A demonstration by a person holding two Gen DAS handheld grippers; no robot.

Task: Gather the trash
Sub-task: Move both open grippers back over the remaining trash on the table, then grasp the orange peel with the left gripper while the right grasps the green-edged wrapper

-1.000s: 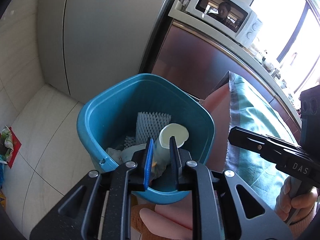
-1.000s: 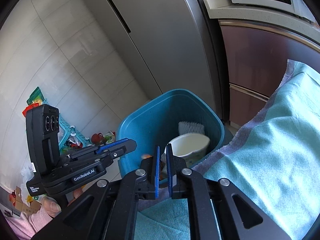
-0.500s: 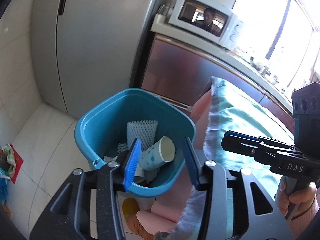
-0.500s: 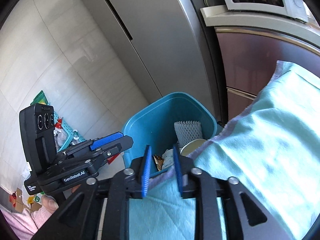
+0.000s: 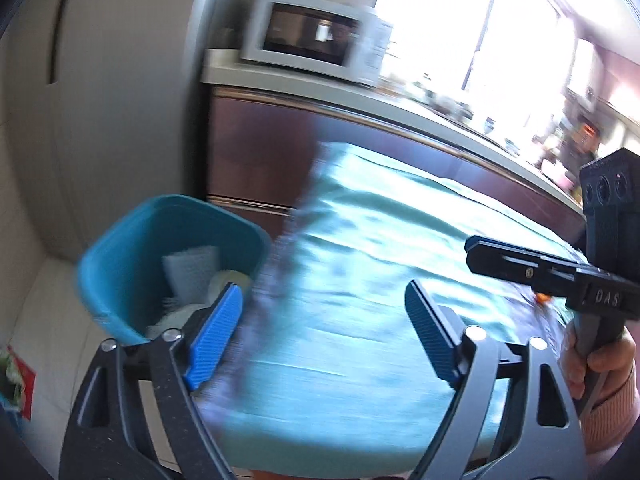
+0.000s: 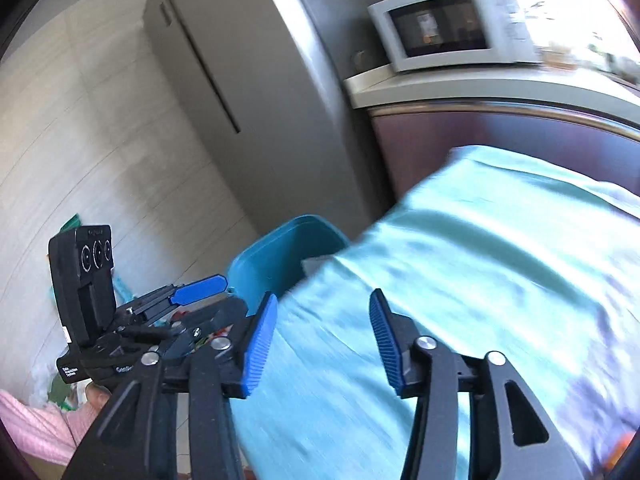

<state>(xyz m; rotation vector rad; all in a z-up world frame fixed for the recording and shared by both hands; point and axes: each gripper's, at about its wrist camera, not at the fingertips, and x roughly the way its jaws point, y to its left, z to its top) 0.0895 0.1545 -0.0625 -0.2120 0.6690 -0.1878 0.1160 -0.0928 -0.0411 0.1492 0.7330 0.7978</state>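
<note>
A blue trash bin (image 5: pixel 132 236) stands on the floor beside the table's left end; it also shows in the right wrist view (image 6: pixel 276 256). Inside it lie a white foam net (image 5: pixel 192 272), a paper cup (image 5: pixel 230 280) and crumpled paper. My left gripper (image 5: pixel 324 336) is wide open and empty, above the table's left edge, right of the bin. My right gripper (image 6: pixel 322 344) is wide open and empty over the tablecloth. Both views are motion-blurred.
A teal cloth (image 5: pixel 400 264) covers the table (image 6: pixel 480 280). Behind stand a grey fridge (image 6: pixel 256 80), a brown counter cabinet (image 5: pixel 256 152) and a white microwave (image 5: pixel 316 40). Toys and litter (image 5: pixel 16 372) lie on the tiled floor at left.
The left gripper let the paper cup fall into the bin and opened wide. The right gripper also opened. Both pulled back from the bin and swung right, over the table.
</note>
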